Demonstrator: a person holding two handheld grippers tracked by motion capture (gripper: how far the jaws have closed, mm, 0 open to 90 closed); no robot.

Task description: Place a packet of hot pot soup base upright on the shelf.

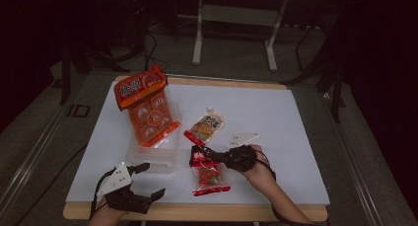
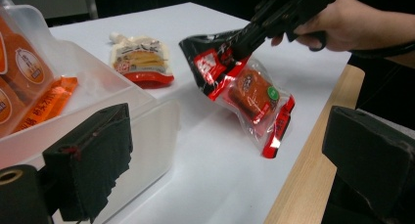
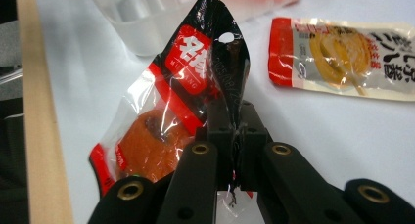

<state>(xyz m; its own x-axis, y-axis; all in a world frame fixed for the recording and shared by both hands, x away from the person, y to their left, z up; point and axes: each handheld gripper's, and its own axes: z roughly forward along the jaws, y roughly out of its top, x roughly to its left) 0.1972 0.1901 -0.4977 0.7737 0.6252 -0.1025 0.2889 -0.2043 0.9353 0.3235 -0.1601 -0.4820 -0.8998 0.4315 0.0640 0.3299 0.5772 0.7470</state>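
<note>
We hold the right gripper point(image 1: 201, 153) clenched on the black top edge of the red snack pack point(image 1: 209, 175); in the right gripper view the jaws meet w/ the film pinched between them point(image 3: 230, 121). In the left gripper view the pack point(image 2: 244, 89) hangs tilted from that grip, its lower red corner at or just above the white sheet point(image 2: 215, 150) near the wooden table edge point(image 2: 313, 175); contact cannot be told. The pack sits just right of the clear plastic bin point(image 1: 153, 154). The left gripper point(image 1: 148, 179) is released, jaws wide apart, nothing between them, near the front table edge, just beside the bin's front. The orange multi-pack point(image 1: 145, 105) leans in the bin. The yellow pouch point(image 1: 204, 126) lies flat on the sheet, beyond the held pack. A small white packet point(image 1: 241, 138) lies just behind our right hand point(image 1: 259, 169).
</note>
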